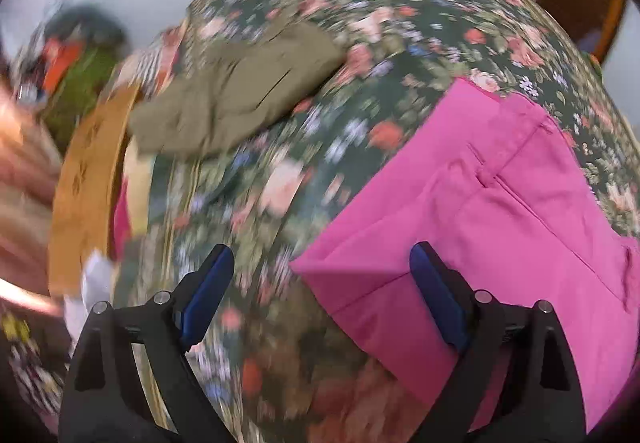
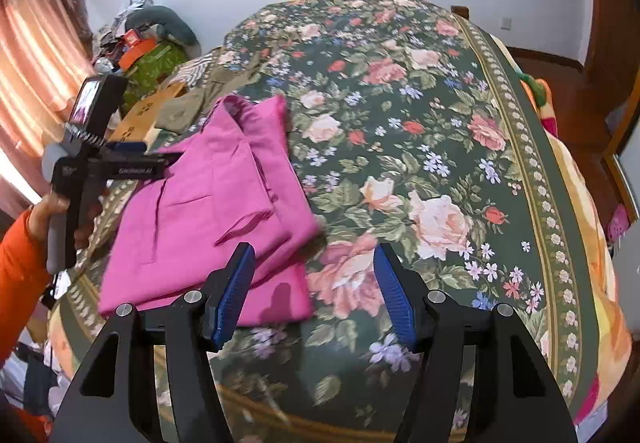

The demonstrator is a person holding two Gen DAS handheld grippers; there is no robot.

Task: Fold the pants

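Folded pink pants [image 2: 208, 203] lie flat on the floral bedspread [image 2: 420, 147] near the bed's front left. In the left wrist view the pants [image 1: 500, 227] fill the right side. My left gripper [image 1: 322, 263] is open and empty, its right finger over the pants' near corner; it also shows in the right wrist view [image 2: 160, 159] beside the pants' left edge. My right gripper [image 2: 314, 263] is open and empty, hovering above the pants' near right corner and the bedspread.
Olive-green pants [image 1: 236, 91] lie crumpled further back on the bed, next to a cardboard box [image 1: 86, 183]. Cluttered items [image 2: 148, 55] sit at the back left by a curtain [image 2: 36, 63]. The left wrist view is motion-blurred.
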